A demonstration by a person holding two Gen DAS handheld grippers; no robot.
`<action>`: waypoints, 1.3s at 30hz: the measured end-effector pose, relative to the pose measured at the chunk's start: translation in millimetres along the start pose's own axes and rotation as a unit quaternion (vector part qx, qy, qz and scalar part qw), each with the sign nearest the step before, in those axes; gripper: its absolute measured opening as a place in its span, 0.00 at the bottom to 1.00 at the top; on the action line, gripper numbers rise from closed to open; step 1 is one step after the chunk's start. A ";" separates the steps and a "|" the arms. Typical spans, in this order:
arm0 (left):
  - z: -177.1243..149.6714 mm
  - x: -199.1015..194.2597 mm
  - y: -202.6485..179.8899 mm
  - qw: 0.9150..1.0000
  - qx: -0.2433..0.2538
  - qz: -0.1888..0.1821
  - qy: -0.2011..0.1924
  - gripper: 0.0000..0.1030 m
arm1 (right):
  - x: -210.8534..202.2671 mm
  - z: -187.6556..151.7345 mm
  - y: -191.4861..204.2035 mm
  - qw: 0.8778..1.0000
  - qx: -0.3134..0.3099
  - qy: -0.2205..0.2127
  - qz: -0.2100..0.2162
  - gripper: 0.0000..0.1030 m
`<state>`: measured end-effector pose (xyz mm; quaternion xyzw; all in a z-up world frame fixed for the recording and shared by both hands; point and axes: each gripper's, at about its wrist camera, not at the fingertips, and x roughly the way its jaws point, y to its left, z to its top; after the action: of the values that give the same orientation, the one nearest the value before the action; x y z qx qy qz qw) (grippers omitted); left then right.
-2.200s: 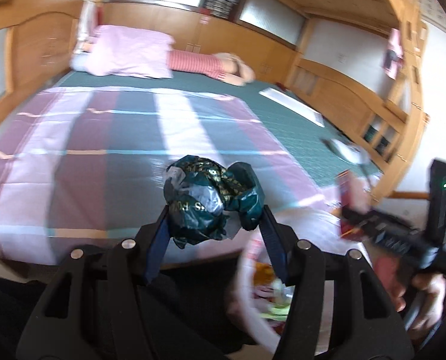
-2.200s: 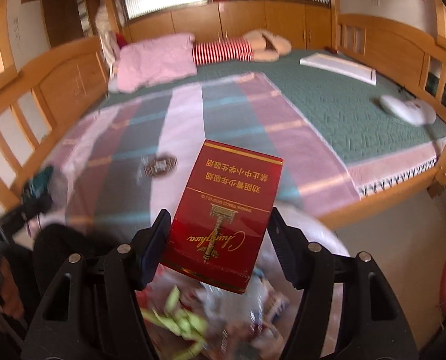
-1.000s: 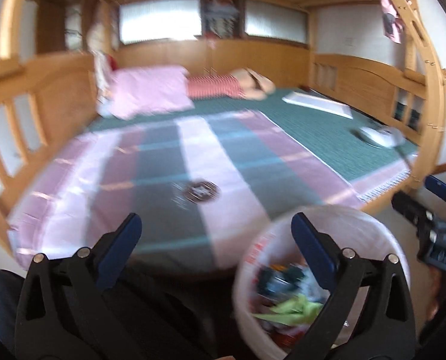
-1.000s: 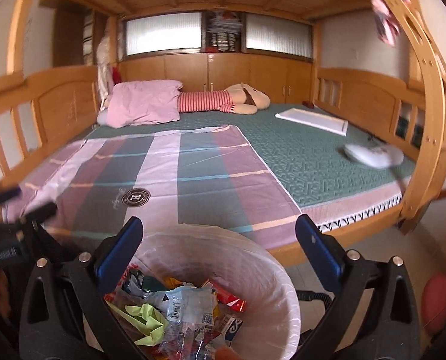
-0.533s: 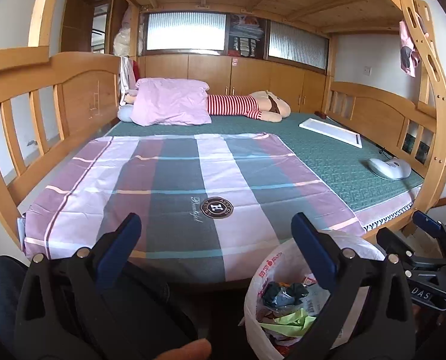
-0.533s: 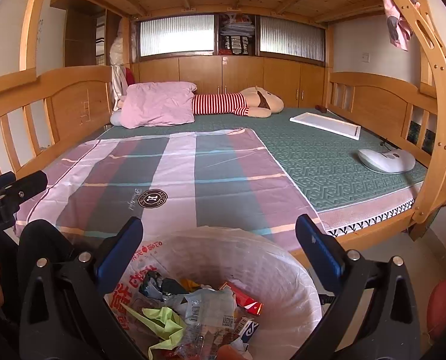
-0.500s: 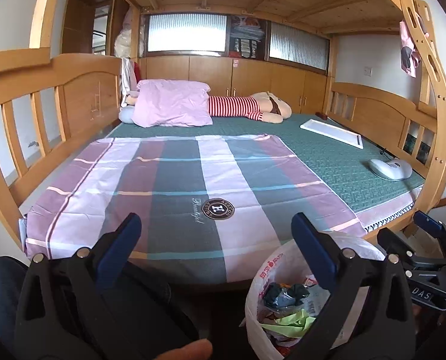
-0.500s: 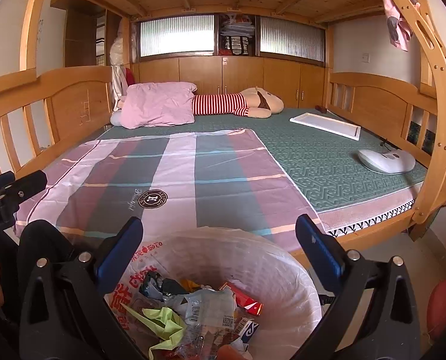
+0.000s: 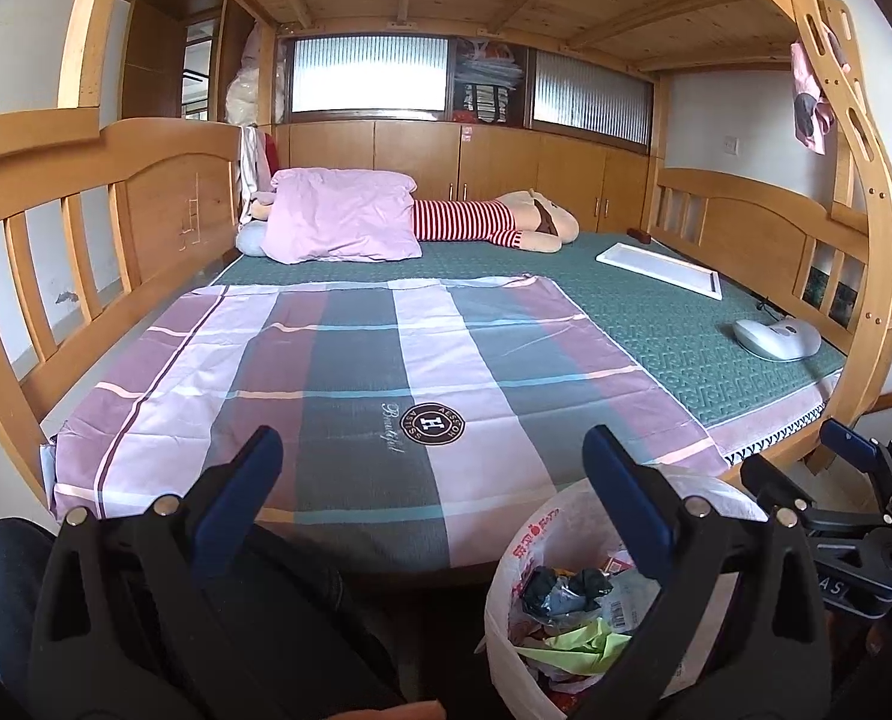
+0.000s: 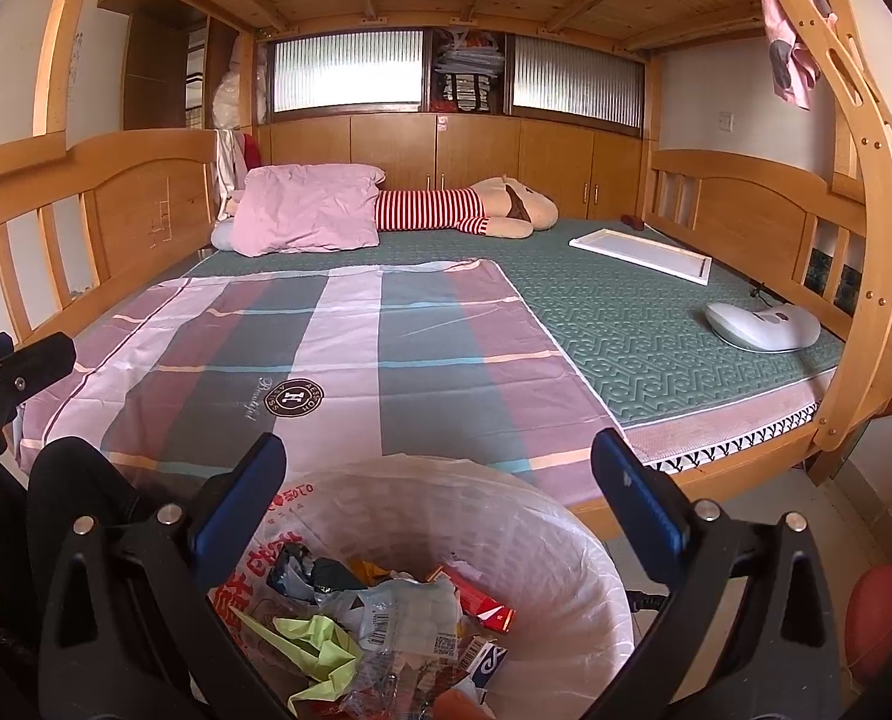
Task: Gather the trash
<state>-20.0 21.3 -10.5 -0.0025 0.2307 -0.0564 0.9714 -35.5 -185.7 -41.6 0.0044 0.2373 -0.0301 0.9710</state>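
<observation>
A white bin lined with a plastic bag (image 10: 524, 516) stands on the floor at the foot of the bed and holds several pieces of trash: a dark crumpled wrapper (image 10: 308, 570), a red carton (image 10: 482, 603), yellow-green paper (image 10: 314, 648). The bin also shows in the left wrist view (image 9: 542, 546). My right gripper (image 10: 437, 468) is open and empty right above the bin. My left gripper (image 9: 425, 462) is open and empty to the left of the bin, over the bed's edge. The right gripper shows at the right in the left wrist view (image 9: 806, 480).
A checked pink and grey sheet (image 9: 386, 372) covers the green mattress (image 9: 656, 312). A pink pillow (image 9: 344, 216), a striped plush toy (image 9: 494, 222), a white tray (image 9: 662, 267) and a white device (image 9: 776, 339) lie on the bed. Wooden rails (image 9: 746, 228) surround it. Dark trouser legs (image 9: 266, 600) are below.
Both grippers let go of their trash, the dark wrapper and the red carton, which now lie in the bin. Since half a second ago nothing has visibly moved.
</observation>
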 end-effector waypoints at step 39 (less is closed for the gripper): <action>-4.8 16.5 -4.7 0.999 0.005 0.005 0.037 0.97 | 1.9 -2.2 4.7 1.000 0.002 0.004 -0.004 0.96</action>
<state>-8.0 14.9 -22.0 0.0058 0.2660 -0.0532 0.9625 -34.6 -181.0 -44.5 0.0057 0.2414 -0.0342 0.9698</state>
